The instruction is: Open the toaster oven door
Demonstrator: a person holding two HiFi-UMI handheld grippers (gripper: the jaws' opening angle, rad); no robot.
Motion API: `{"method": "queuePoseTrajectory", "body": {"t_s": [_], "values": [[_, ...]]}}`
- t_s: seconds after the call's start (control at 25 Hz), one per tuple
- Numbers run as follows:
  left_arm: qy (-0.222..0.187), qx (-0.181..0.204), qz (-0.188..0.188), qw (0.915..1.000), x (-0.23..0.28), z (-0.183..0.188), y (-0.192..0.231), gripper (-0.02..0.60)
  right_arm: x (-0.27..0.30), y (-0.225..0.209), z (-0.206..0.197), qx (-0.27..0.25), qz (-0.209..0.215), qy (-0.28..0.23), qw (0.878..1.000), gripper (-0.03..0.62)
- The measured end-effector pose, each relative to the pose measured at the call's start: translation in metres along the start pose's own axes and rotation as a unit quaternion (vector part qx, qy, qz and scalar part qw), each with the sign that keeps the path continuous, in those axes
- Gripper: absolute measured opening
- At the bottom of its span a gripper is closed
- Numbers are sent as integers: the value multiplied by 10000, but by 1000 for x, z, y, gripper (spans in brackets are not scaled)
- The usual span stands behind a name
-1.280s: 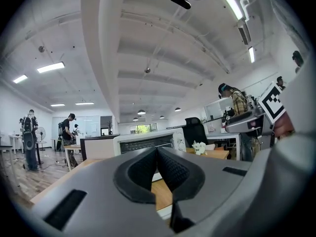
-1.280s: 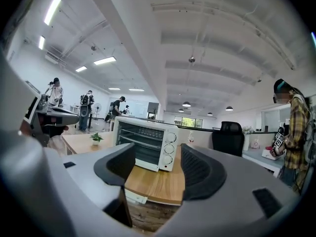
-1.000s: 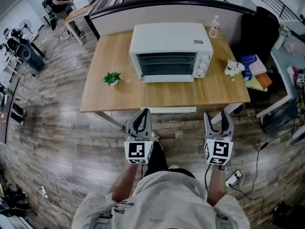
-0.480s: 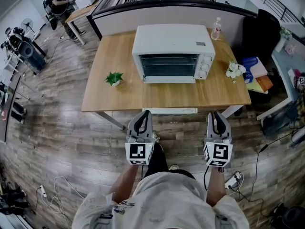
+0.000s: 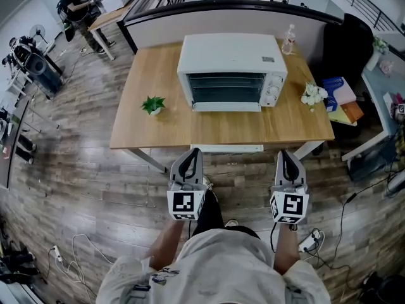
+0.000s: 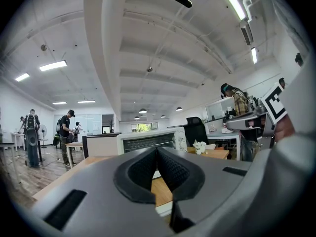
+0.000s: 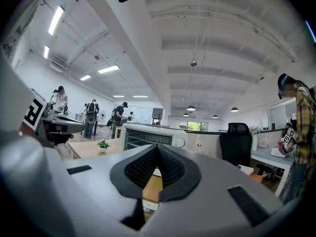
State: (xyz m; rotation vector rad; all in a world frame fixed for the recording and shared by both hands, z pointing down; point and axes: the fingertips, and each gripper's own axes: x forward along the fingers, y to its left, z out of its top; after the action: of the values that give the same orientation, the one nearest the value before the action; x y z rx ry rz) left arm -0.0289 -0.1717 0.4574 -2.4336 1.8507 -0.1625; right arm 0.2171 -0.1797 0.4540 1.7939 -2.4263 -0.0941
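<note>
One rectangular light-wood table point(image 5: 152, 75) with a smooth grained top stands well ahead of both pairs of fingers. On it sits one boxy white metal toaster oven point(image 5: 231, 52), its glass-fronted door point(image 5: 226, 88) shut and facing the fingers, straight ahead and between the two grippers.

There are two grey plastic grippers, each carrying one marker cube. The left gripper point(image 5: 193, 149) has its black dimpled pads point(image 6: 140, 172) pressed together on nothing. The right gripper point(image 5: 286, 152) has just been closing, and its jaws now meet with nothing between them.

There is one small leafy green potted plant point(image 5: 152, 104) ahead-left of the left fingers. One bunch of white flowers point(image 5: 311, 94) lies ahead-right of the right fingers. One slim clear bottle point(image 5: 290, 38) stands farther ahead.
</note>
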Motion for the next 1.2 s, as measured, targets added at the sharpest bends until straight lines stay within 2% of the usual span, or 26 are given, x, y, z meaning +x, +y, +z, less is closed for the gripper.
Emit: {"method": "queuePoseTrajectory", "body": {"t_s": [0.72, 1.2], "values": [[17, -38, 9, 10000, -3, -3, 0, 14, -3, 16, -2, 88, 376, 50, 9992, 23], [52, -39, 42, 10000, -5, -7, 1, 14, -5, 15, -6, 61, 320, 103, 9994, 23]]}}
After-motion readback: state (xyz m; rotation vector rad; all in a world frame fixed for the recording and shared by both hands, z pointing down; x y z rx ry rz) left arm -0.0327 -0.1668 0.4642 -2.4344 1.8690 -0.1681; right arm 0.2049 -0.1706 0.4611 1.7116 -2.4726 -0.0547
